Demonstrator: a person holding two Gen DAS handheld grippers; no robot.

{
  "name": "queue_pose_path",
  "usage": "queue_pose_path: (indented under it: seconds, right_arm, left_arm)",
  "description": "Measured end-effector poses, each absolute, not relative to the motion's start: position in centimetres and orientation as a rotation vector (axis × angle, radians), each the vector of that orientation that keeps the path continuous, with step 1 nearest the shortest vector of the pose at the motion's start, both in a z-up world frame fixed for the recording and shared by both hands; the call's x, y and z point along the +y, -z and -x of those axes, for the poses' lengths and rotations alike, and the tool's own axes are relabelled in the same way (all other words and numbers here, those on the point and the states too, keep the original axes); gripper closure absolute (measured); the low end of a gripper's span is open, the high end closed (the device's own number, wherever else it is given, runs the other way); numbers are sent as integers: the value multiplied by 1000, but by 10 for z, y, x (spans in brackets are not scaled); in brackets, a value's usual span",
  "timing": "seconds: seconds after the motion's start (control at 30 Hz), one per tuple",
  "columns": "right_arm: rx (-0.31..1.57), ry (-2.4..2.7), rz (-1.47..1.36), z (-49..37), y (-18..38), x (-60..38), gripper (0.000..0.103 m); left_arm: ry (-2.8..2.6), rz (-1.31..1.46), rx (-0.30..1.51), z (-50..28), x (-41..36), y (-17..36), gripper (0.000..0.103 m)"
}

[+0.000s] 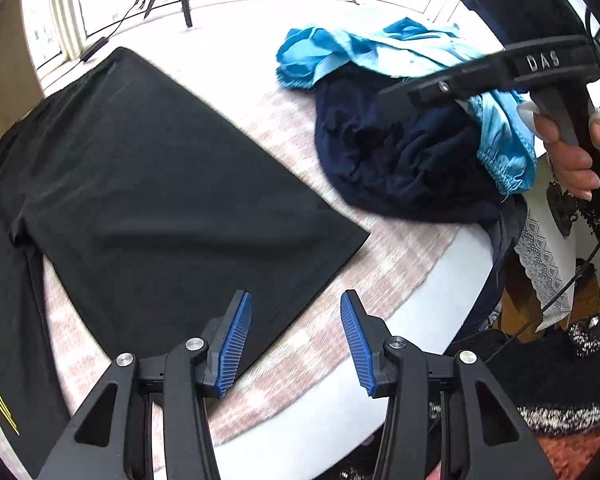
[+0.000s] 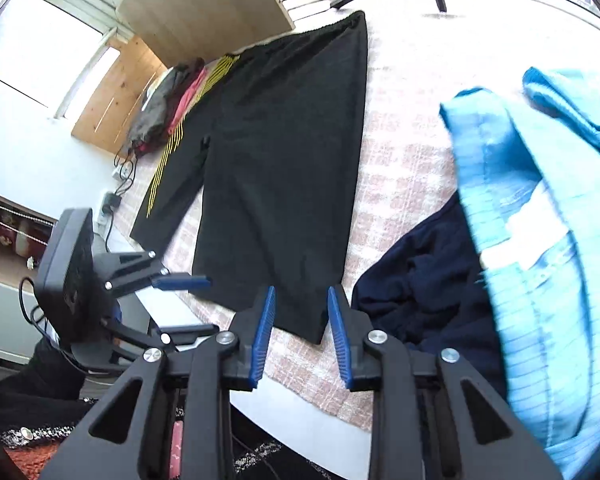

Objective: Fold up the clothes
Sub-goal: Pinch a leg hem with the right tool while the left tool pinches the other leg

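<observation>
Black shorts lie flat on the bed, beside the clothes pile. Both grippers, left and right, are open and empty above the near hem. Next, probably: grasp hem corners and fold.

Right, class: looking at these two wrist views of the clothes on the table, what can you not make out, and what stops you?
- Black shorts: the far side with the yellow stripes is cut by the left edge of the left wrist view.
- Navy garment: its type is unclear, crumpled under the light blue garment, which runs off the right wrist view's edge.
- Right gripper's body hides part of that pile in the left wrist view.
- Clothes pile past the shorts: too small to identify.
</observation>
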State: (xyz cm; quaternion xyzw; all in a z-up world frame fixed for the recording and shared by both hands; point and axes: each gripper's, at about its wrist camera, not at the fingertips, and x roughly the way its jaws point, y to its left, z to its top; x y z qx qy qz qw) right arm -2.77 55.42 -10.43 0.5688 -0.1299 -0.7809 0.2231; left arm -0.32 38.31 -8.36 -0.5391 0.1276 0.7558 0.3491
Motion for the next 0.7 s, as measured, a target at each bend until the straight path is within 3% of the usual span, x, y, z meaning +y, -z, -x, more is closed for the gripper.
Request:
queue_pose_path:
  seconds: [0.13, 0.4, 0.53, 0.7]
  right_arm:
    - [-328, 2261, -1516, 46, 77, 571, 70]
    - [-273, 2341, -1504, 124, 67, 573, 70]
    - [-268, 2307, -1517, 175, 78, 557, 70]
    - [-239, 2342, -1554, 257, 105, 532, 68]
  left_arm:
    - [-1882, 1390, 380, 11, 440, 110, 57]
    - [-1851, 1405, 457, 18, 457, 133, 61]
    - [-1846, 1433, 403, 31, 452, 139, 101]
    - [-1935, 1414, 203, 50, 417, 114, 101]
